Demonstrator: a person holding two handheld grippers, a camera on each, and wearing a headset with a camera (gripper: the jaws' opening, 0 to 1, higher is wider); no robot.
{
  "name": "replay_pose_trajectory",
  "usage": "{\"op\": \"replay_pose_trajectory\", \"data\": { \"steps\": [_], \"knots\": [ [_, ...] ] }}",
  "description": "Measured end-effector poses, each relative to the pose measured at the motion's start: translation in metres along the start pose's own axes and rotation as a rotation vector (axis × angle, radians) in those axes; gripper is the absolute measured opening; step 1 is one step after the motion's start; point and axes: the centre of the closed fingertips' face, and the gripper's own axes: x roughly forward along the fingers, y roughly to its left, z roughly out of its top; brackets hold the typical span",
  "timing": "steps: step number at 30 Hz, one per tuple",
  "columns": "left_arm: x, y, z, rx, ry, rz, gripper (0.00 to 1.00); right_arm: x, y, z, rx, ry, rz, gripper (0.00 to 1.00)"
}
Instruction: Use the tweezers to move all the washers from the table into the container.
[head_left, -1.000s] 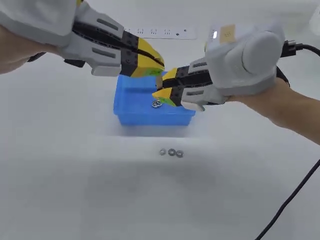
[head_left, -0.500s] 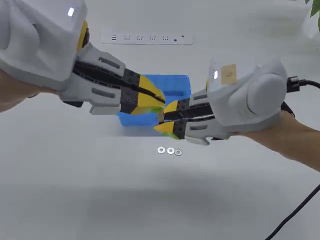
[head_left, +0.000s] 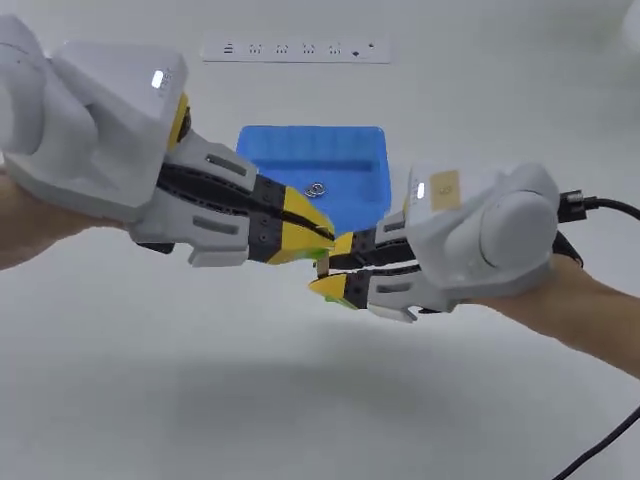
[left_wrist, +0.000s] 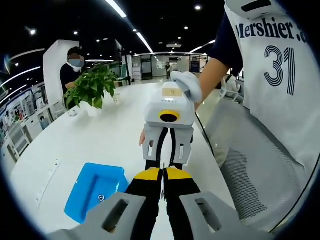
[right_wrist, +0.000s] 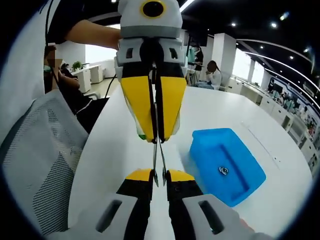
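Fingers (right_wrist: 140, 107) of the left gripper (head_left: 318, 238), yellow at the ends, are clamped on the thin metal tweezers (right_wrist: 158, 160). The tweezer tips reach in between the yellow-tipped jaws of the right gripper (right_wrist: 159, 176). Those jaws stand close on either side of the tips, and I cannot tell whether they press them. The blue rectangular plastic container (head_left: 350, 150) sits on the white table (head_left: 150, 380) just behind both grippers, with small silver metal washers (head_left: 315, 190) lying near its middle.

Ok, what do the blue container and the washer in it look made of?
The container looks like moulded plastic: even matte blue, rounded edges. The washer is probably metal, silvery with a glint, though too small to be sure.
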Motion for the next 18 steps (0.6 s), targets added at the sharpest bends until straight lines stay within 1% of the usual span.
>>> {"op": "replay_pose_trajectory", "data": {
  "steps": [11, 18],
  "knots": [
    [0.009, 0.013, -0.013, -0.019, -0.003, 0.003, 0.05, 0.006, -0.010, -0.016, 0.034, 0.012, -0.014, 0.12],
    [0.011, 0.019, -0.019, -0.033, -0.002, 0.007, 0.05, 0.008, -0.013, -0.020, 0.039, 0.016, -0.016, 0.12]
  ]
}}
